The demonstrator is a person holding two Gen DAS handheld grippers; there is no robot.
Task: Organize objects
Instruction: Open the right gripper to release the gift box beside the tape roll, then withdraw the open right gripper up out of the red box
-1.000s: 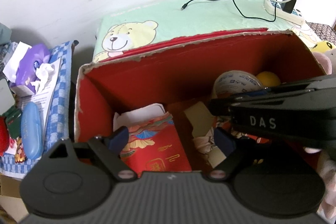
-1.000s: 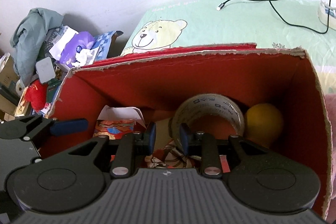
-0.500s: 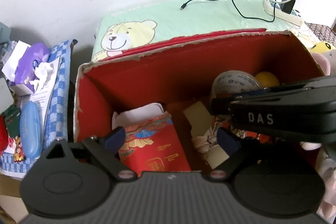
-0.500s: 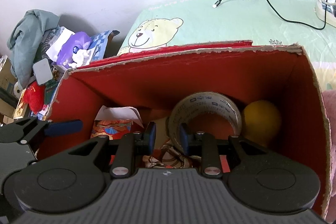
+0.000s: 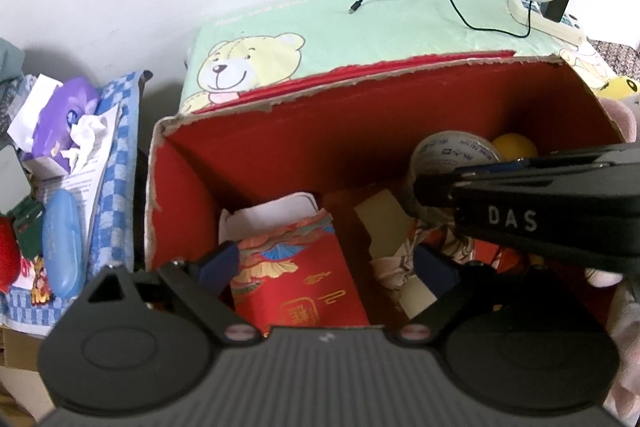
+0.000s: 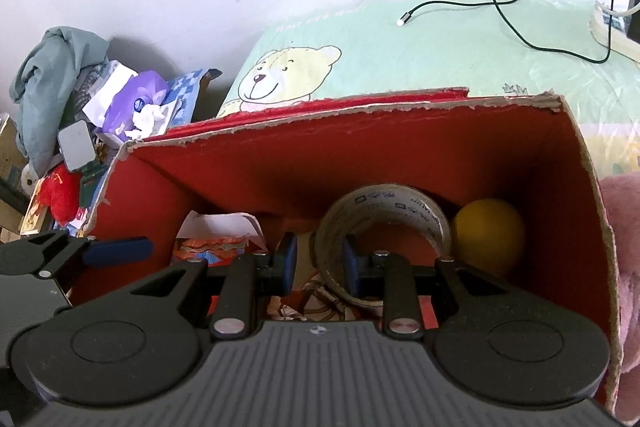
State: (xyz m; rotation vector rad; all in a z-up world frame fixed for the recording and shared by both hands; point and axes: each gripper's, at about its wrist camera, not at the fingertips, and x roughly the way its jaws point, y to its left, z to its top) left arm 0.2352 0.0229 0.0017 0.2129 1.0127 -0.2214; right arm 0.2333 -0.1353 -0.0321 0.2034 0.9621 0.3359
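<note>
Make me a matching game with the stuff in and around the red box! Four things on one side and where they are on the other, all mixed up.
Things:
1. tape roll
2. yellow ball
3. red envelope
4. black cable

Places:
A. on the green bear sheet behind the red box
B. in the box's back right corner
C. between the right gripper fingers
D. in the left part of the box, in front of the open left gripper

Pairs: 1-C, 2-B, 3-D, 4-A
</note>
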